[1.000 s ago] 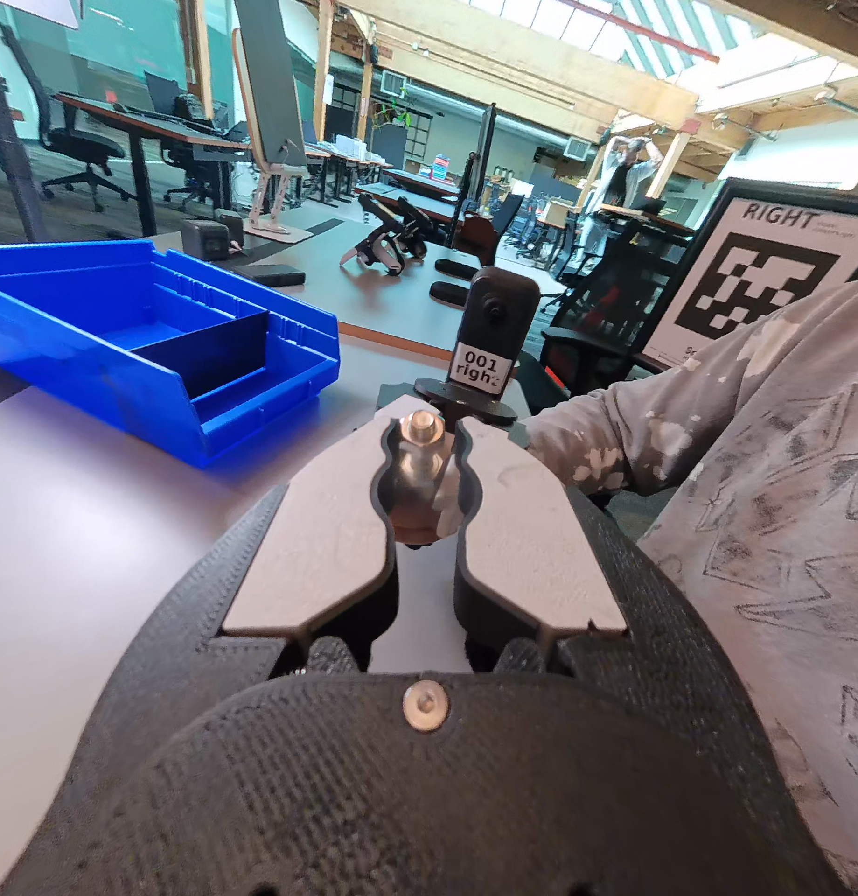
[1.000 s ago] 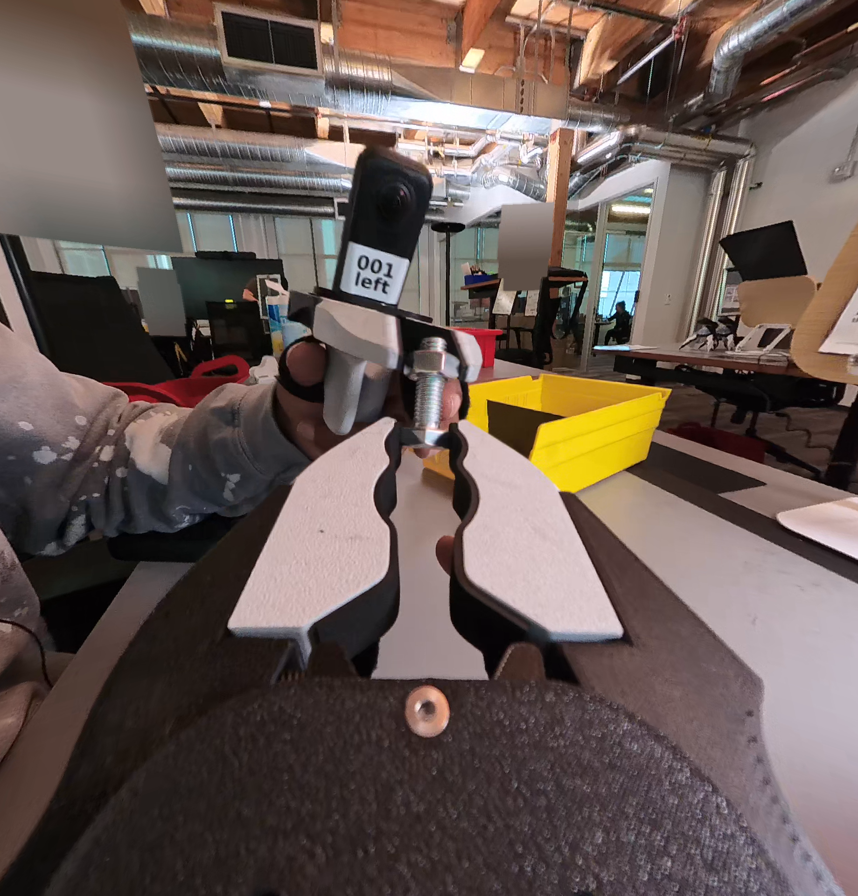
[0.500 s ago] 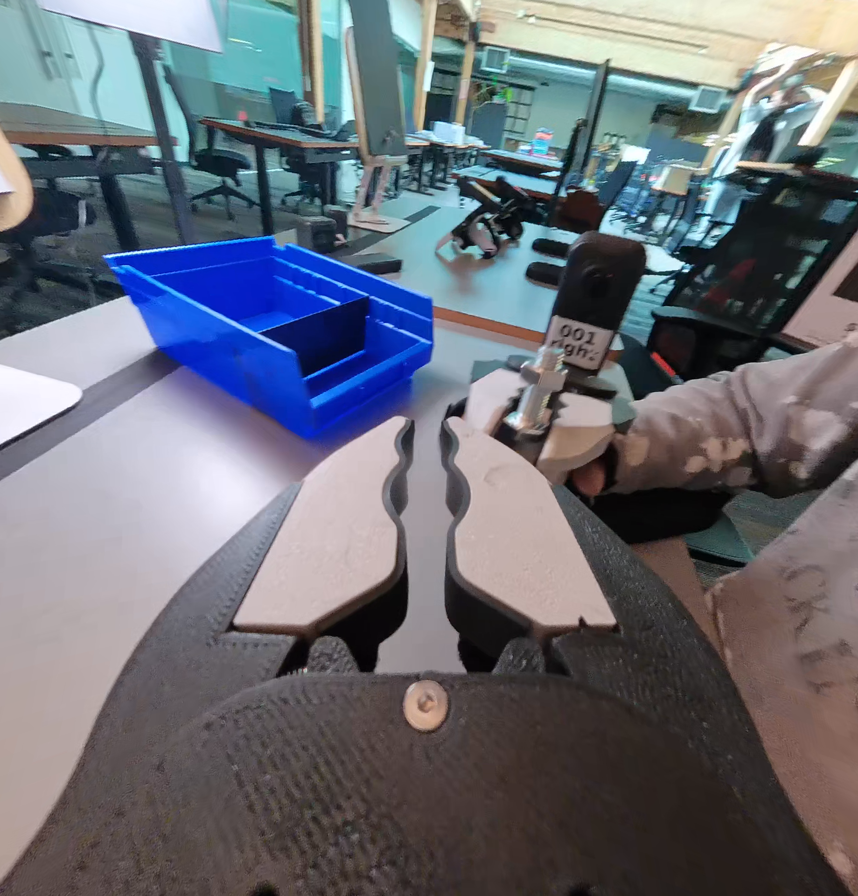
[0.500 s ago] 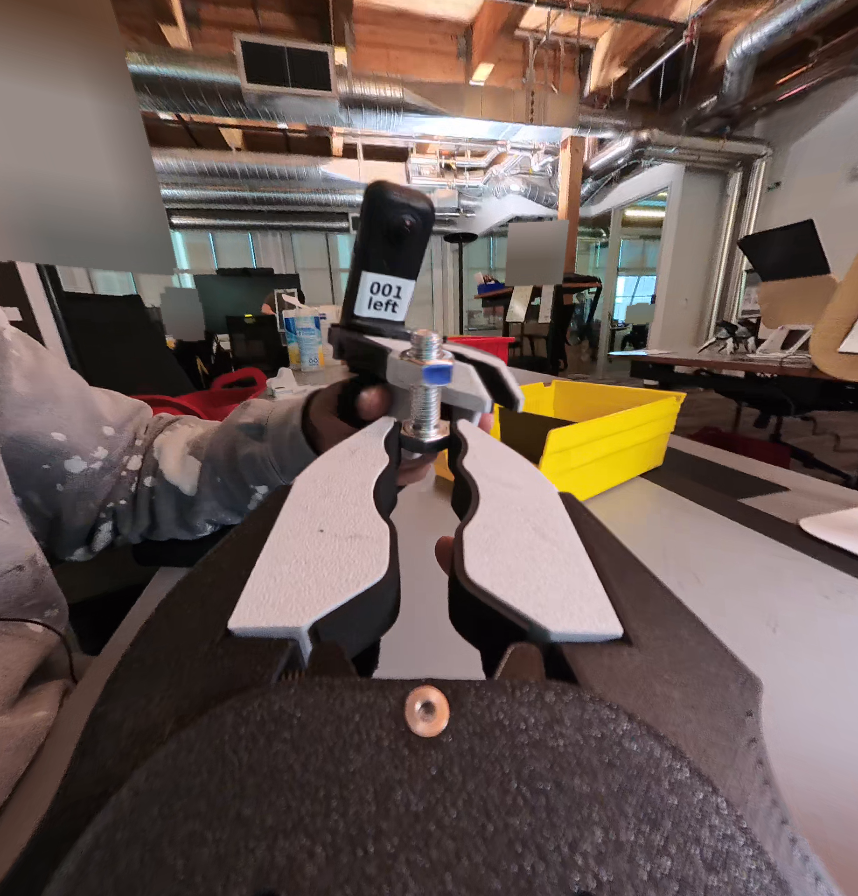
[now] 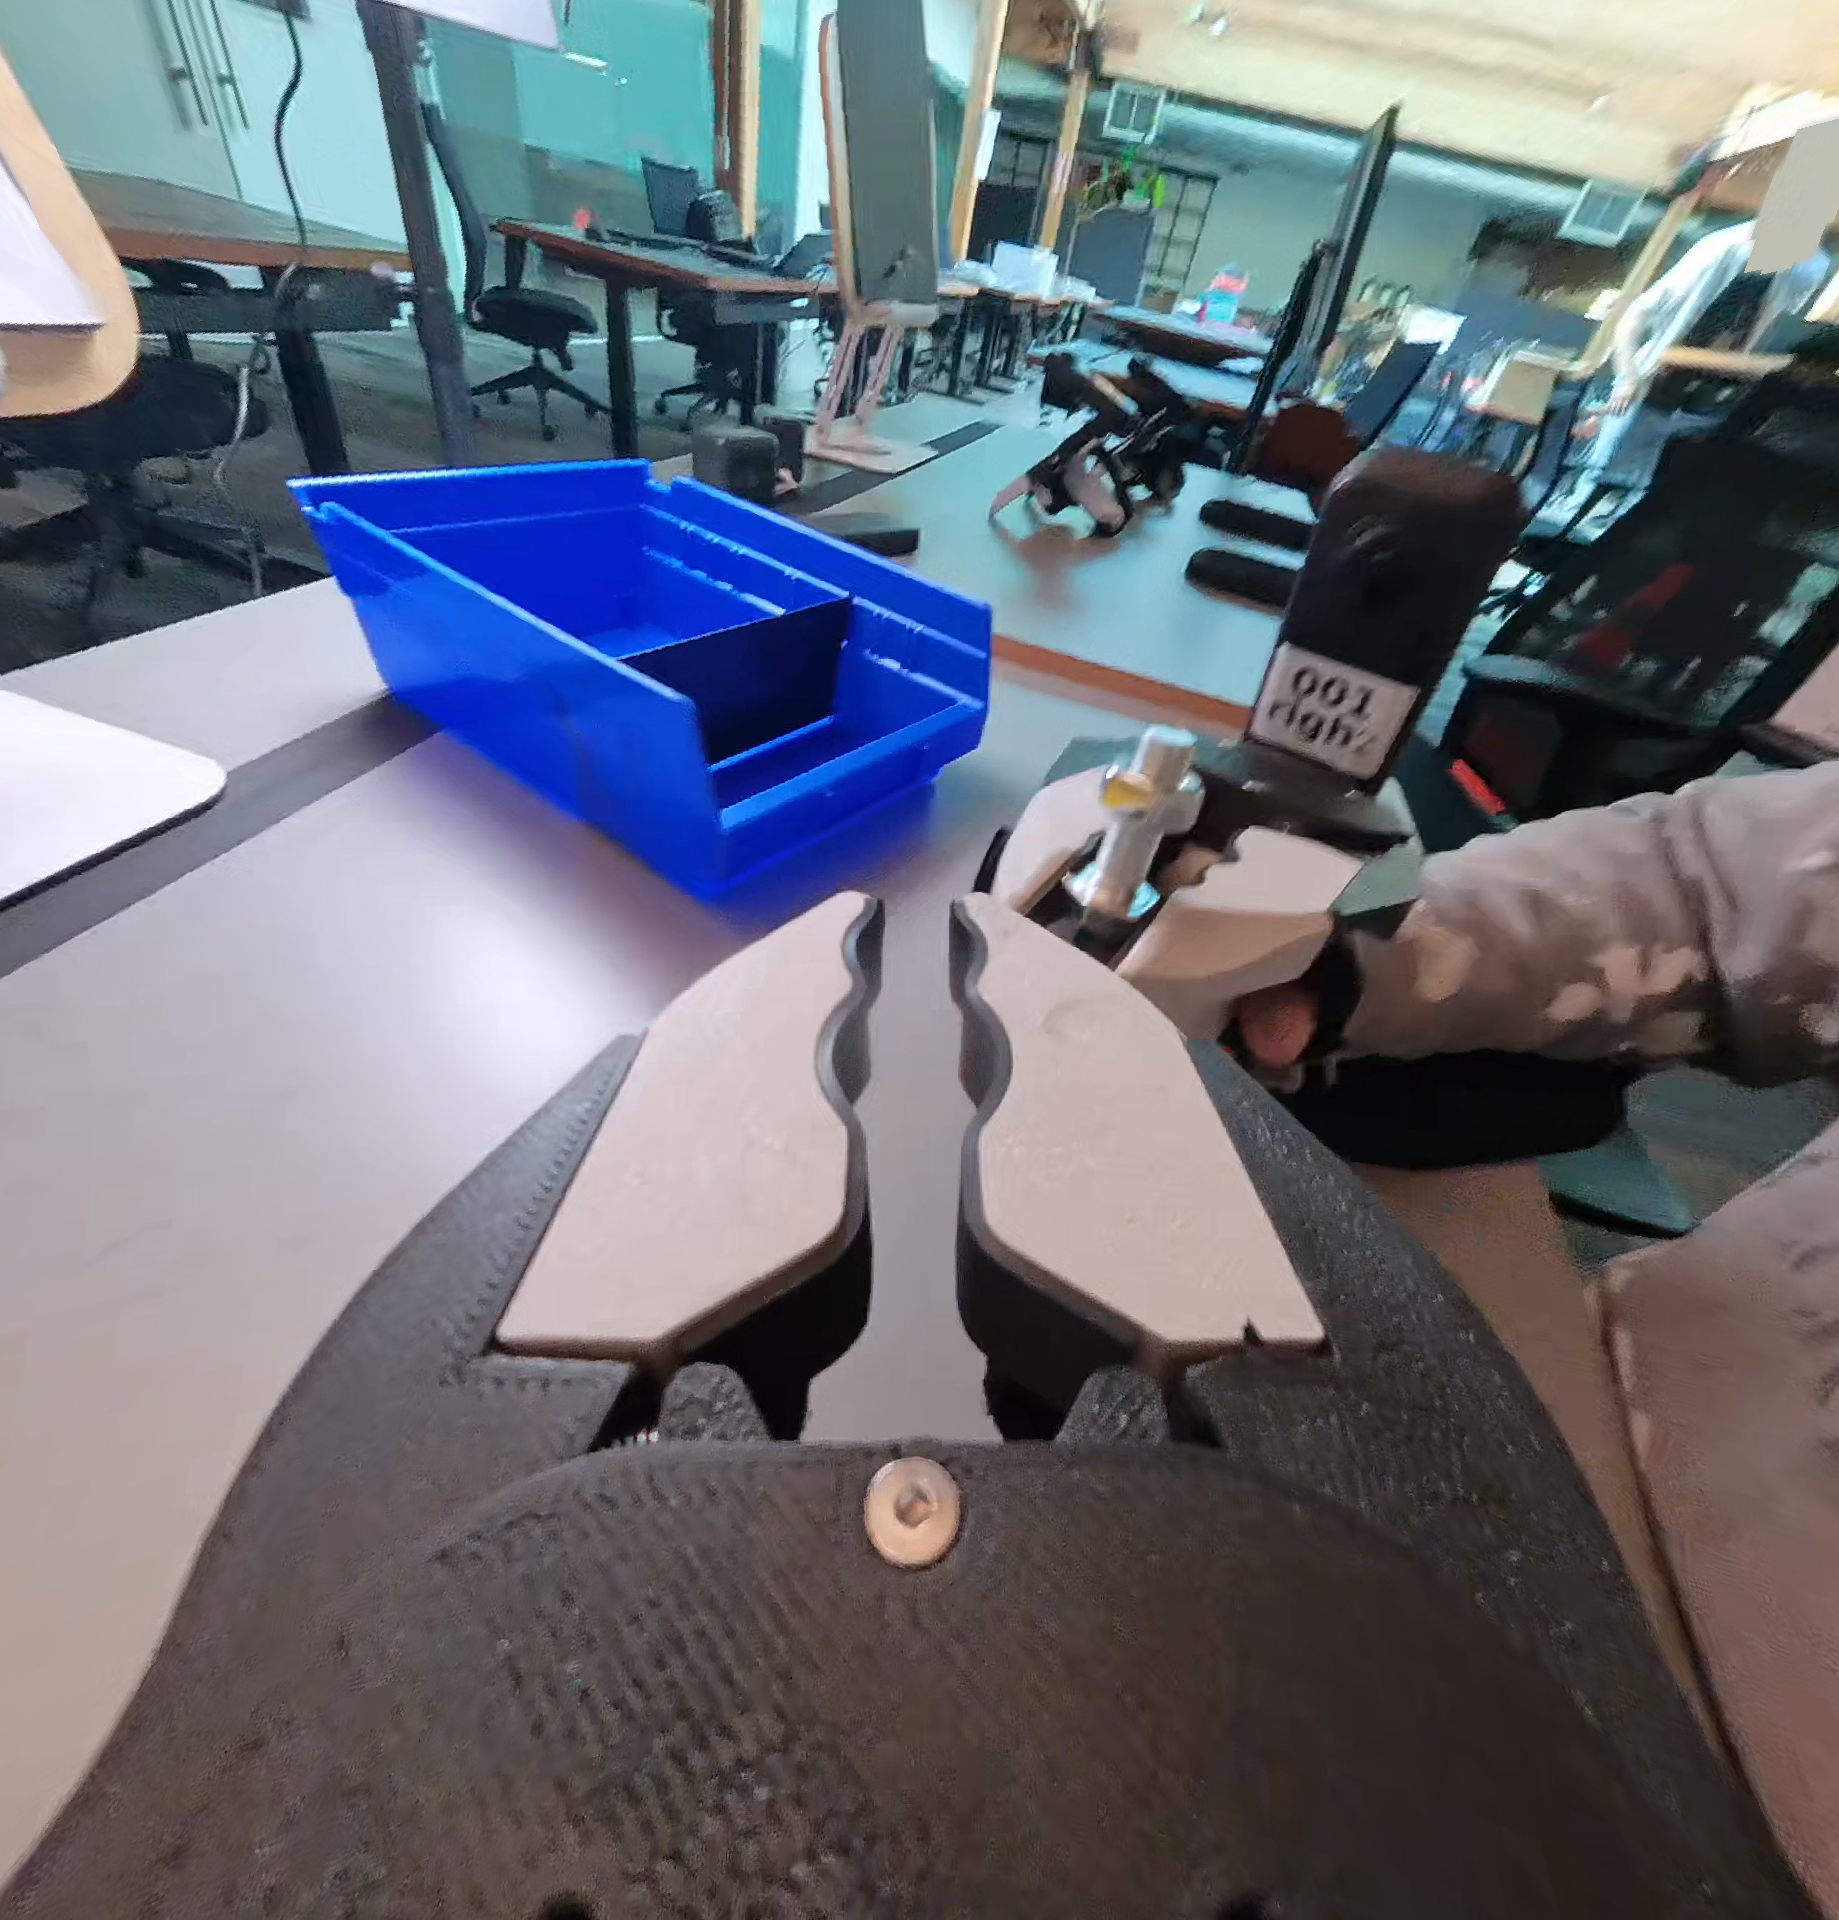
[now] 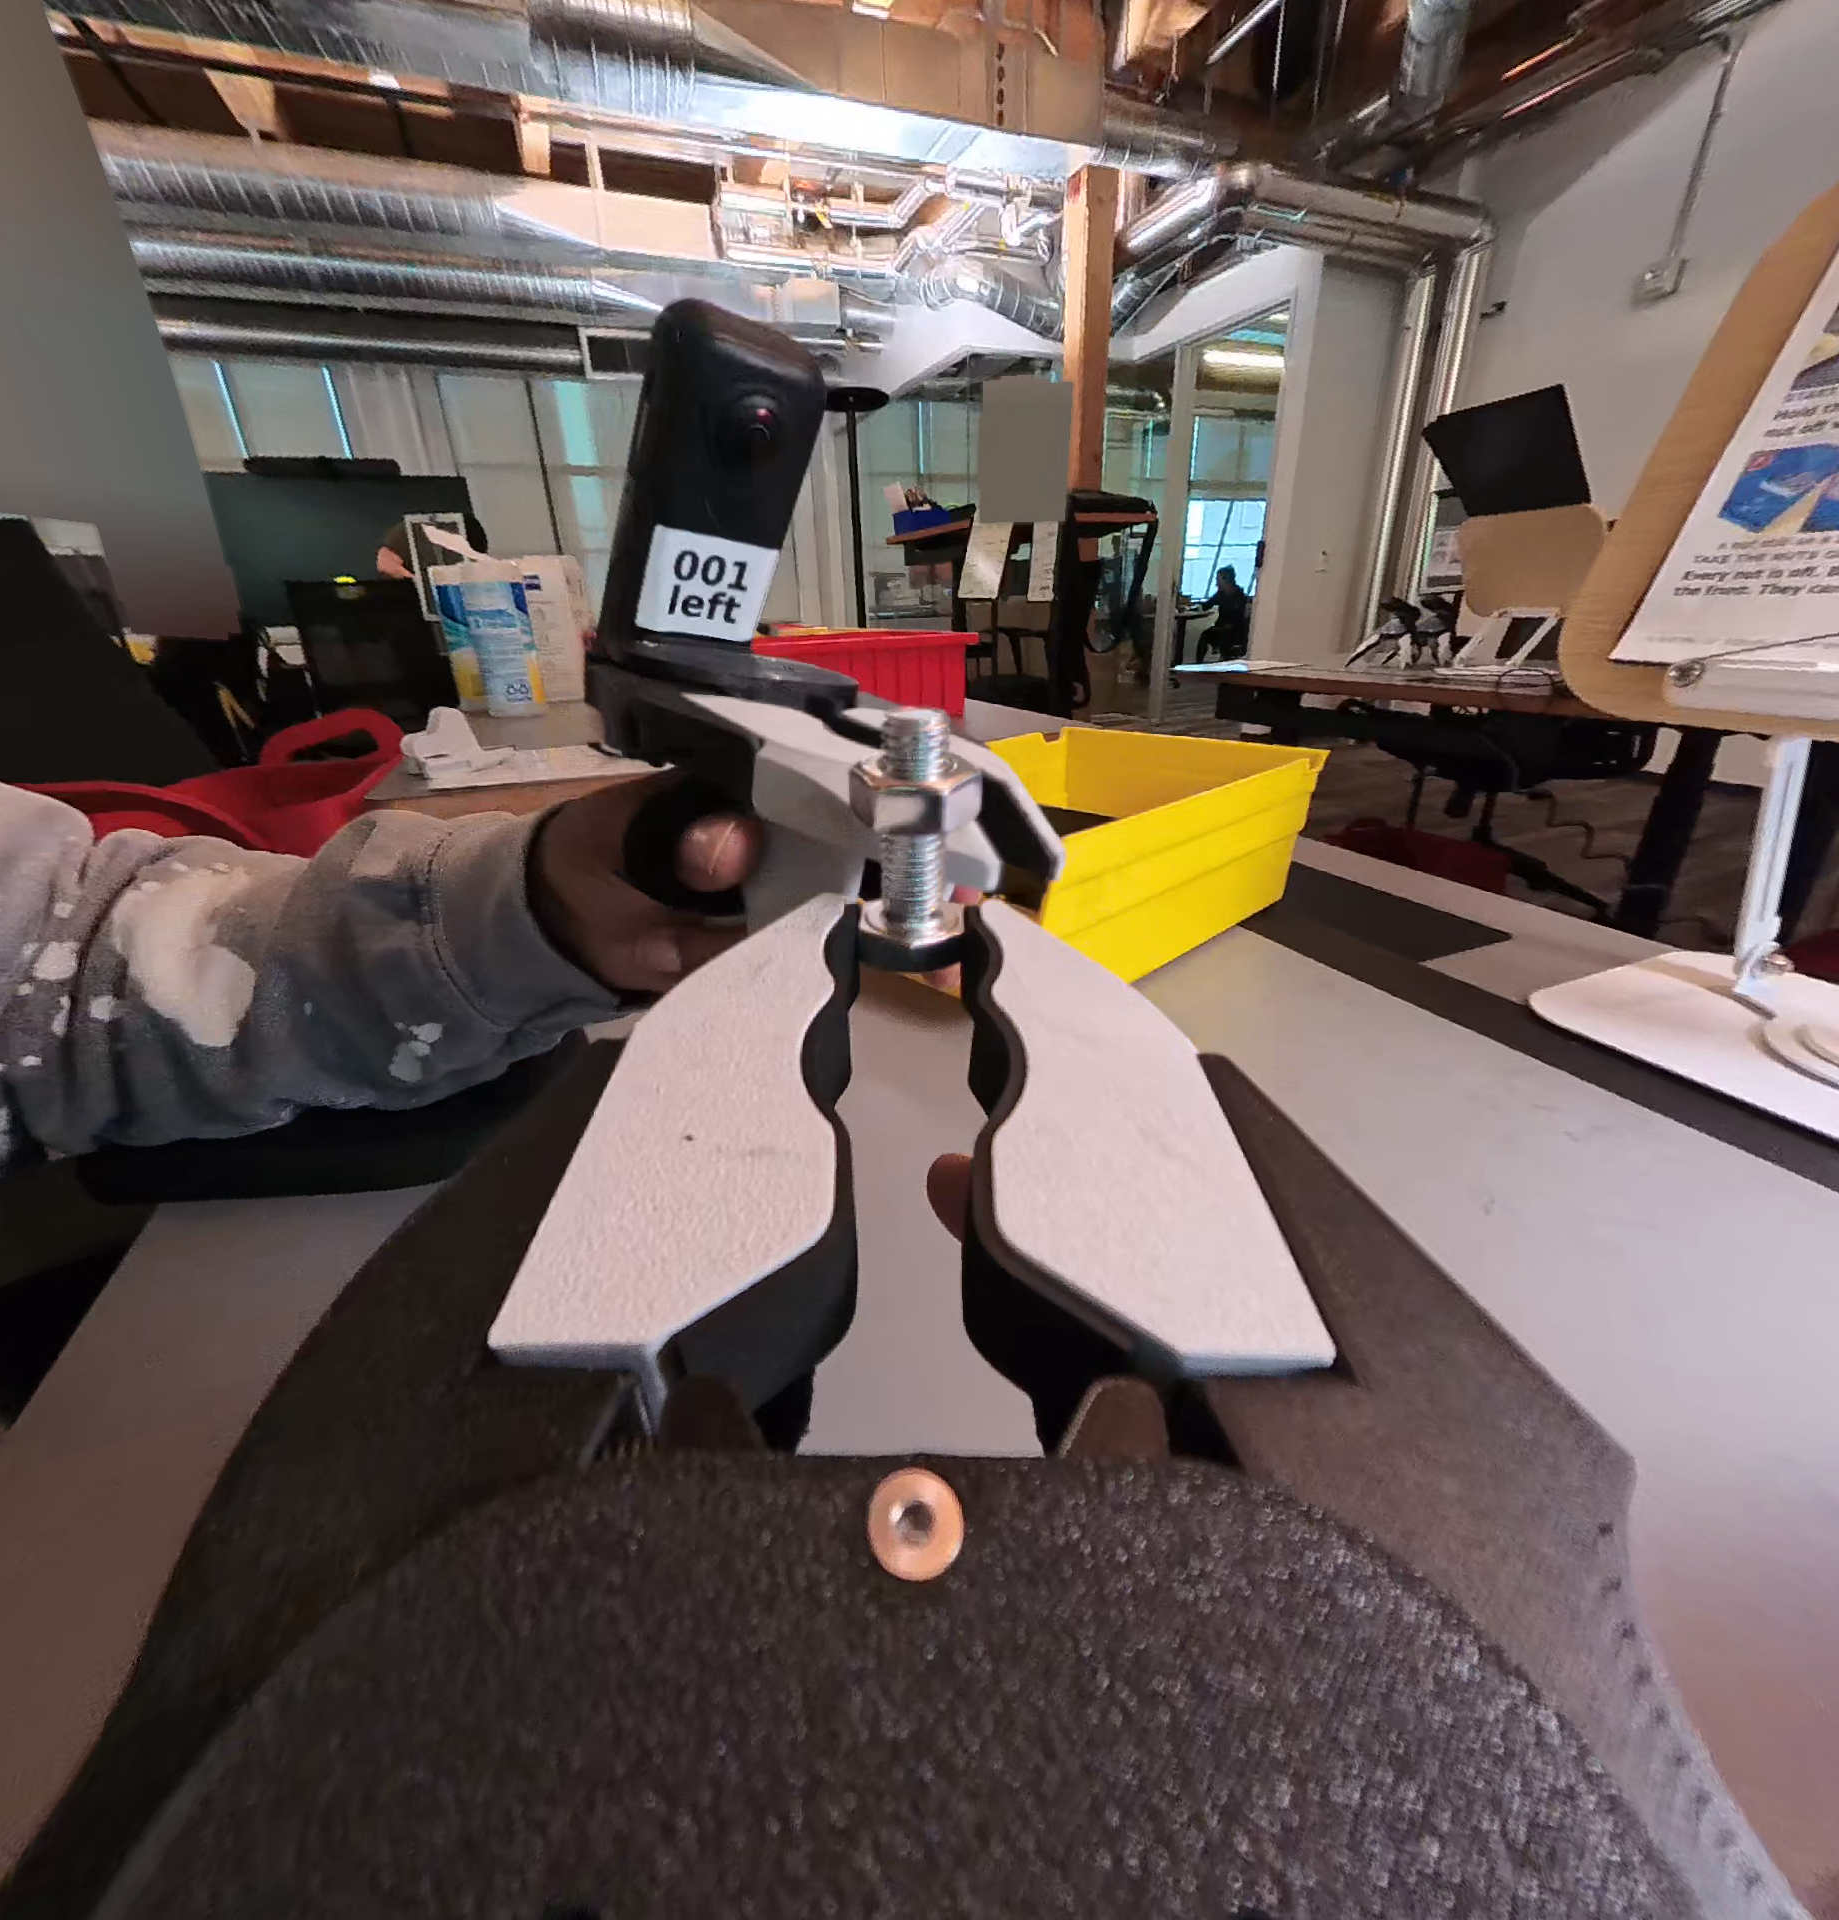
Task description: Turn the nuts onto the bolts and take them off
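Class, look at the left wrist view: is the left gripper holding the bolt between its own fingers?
No. The left gripper has nothing between its fingers, while the bolt stands off to the side, gripped at its head by the right gripper.

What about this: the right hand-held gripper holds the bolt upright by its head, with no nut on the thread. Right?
No. The right hand-held gripper holds the bolt upright by its head, but a nut sits on the thread, near its top, as the right wrist view shows.

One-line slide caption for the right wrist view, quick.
Right gripper clamps an upright bolt by its head while the left gripper sits at the nut, yellow bin behind.
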Demonstrator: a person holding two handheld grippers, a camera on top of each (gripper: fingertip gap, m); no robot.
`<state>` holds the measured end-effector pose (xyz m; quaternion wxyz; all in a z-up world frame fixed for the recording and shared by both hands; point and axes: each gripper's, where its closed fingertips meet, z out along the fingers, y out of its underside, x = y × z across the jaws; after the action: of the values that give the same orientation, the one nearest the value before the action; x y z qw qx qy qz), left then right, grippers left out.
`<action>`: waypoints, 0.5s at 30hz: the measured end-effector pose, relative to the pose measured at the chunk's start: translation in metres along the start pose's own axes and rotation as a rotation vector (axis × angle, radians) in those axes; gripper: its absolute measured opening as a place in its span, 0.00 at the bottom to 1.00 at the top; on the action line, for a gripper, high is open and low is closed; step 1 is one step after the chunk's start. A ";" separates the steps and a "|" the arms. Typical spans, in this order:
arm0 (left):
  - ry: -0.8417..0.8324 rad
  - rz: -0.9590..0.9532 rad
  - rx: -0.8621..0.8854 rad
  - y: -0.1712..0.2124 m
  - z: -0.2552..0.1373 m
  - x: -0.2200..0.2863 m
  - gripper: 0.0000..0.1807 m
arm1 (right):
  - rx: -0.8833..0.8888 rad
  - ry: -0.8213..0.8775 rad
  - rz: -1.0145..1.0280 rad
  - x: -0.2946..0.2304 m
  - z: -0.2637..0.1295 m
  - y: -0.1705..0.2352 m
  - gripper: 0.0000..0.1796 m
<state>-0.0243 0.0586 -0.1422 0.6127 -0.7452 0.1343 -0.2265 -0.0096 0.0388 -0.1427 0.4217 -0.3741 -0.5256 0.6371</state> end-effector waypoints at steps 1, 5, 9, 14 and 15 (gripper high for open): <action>0.007 -0.001 0.001 0.002 -0.001 -0.001 0.08 | -0.005 0.008 -0.005 0.001 0.000 0.000 0.10; 0.084 0.000 0.081 -0.010 0.000 0.012 0.15 | -0.039 0.067 0.001 0.013 0.006 0.009 0.10; 0.058 0.000 0.098 -0.017 0.002 -0.002 0.16 | -0.040 0.121 -0.032 0.029 0.024 0.007 0.10; -0.219 0.025 0.122 -0.043 -0.017 -0.081 0.04 | 0.031 0.154 -0.105 0.060 0.047 -0.025 0.10; -0.191 0.011 0.146 -0.053 -0.019 -0.083 0.08 | 0.033 0.168 -0.104 0.068 0.052 -0.032 0.10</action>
<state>-0.1089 0.0936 -0.1022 0.6764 -0.7161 0.0625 -0.1602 -0.0780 0.0864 -0.1052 0.5029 -0.3916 -0.4964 0.5894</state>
